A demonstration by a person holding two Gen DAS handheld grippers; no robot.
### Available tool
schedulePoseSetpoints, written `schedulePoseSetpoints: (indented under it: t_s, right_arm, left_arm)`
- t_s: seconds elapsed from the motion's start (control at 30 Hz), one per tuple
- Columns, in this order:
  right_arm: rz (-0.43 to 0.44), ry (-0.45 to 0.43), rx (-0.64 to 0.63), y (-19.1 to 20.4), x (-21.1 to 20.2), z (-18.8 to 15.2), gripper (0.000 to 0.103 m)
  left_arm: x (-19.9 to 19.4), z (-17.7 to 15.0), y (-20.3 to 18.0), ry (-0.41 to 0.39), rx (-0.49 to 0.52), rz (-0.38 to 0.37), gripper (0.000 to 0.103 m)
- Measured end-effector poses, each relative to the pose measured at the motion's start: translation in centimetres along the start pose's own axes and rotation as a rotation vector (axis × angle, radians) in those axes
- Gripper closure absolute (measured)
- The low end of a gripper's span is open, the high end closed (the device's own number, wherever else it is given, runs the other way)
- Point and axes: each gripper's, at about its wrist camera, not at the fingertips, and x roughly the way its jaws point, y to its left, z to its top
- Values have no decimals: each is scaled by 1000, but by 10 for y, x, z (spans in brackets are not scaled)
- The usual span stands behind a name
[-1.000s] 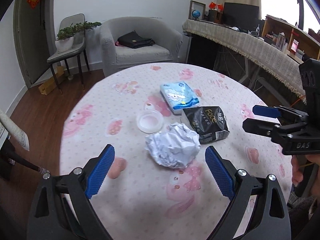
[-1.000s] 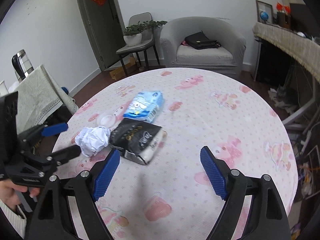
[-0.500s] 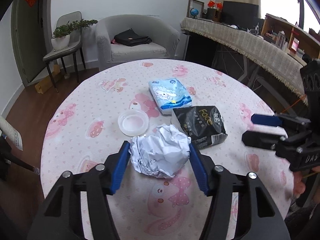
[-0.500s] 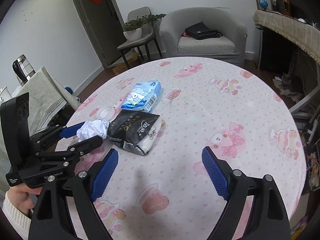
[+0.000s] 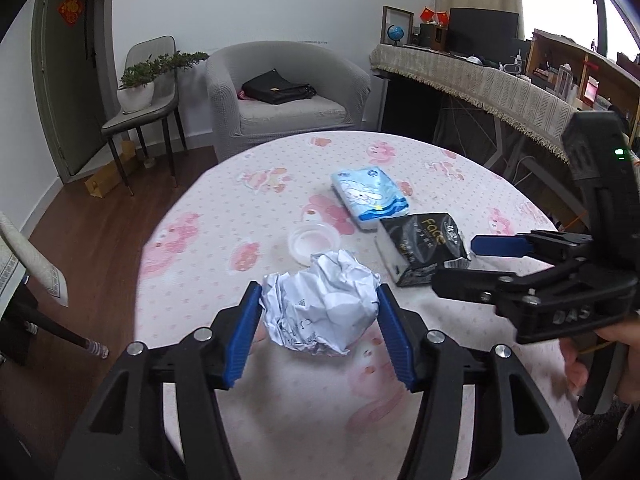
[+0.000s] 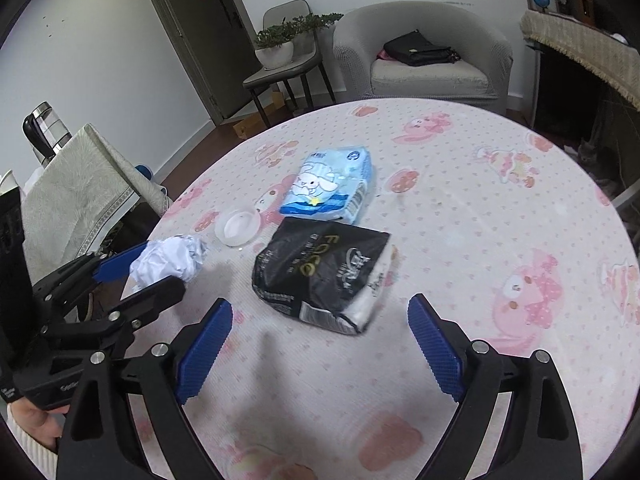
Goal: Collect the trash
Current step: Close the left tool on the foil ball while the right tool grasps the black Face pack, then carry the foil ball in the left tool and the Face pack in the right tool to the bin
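Left wrist view shows the left gripper [image 5: 319,316] squeezing a crumpled paper ball [image 5: 320,304] between its two blue pads [image 5: 242,340]. One pad presses each side of the ball. The ball sits low over the round table [image 5: 208,248], which has a pink cartoon cloth on it. I cannot tell if the ball touches the cloth or hangs just above it. The gripper points forward across the table, toward the far wall.

Just past the ball is a small clear plastic lid [image 5: 313,241] lying flat. Beside the lid, to the right, is a black tissue pack [image 5: 422,247]. Behind that lies a blue tissue pack [image 5: 370,196] with a white cartoon dog on it.

The right gripper [image 5: 468,264] comes in from the right side of this view, level with the table, with its tips close to the black pack. A bit of the person's hand [image 5: 576,364] shows under it.

Right wrist view shows the right gripper [image 6: 320,344] spread wide with nothing between its blue pads. It is tipped down over the table, and the black tissue pack [image 6: 320,272] lies just ahead of it. At the left edge, the left gripper [image 6: 160,266] clamps the paper ball [image 6: 170,258], and a hand in a white sleeve [image 6: 28,428] holds its handle.
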Motion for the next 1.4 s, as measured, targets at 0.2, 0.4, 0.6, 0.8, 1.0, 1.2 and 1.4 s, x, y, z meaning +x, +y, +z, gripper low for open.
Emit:
schedulePoseSetpoints:
  t_s: [0.2,0.4,0.6,0.8,1.0,1.2,1.4]
  right_arm:
    - [-78,9,-35,11,10,5,11]
    - [-114,8,-65,22,21,10,11]
    - [-148,25,-110,33,29,13,11]
    - [-183,29,-156,45,35,14,25]
    - [-189,15,-153,50,29,17,32]
    - [-140,-47,-171,74,7,27,32]
    - [-34,-51,-168,101,10,32,32]
  left_arm:
    - [-11,-4,14,0,-6,19,42]
    - [-23,-7,26,-7,-9,27,42]
    - [-32,-13,38,-1,-31,22,42]
    - [-41,-16,49,-8,-39,37,42]
    - [-50,-21,65,-2,-57,66,42]
    - [-60,-28,80,7,-71,102,42]
    - [-62,-40,97,27,-79,130,42]
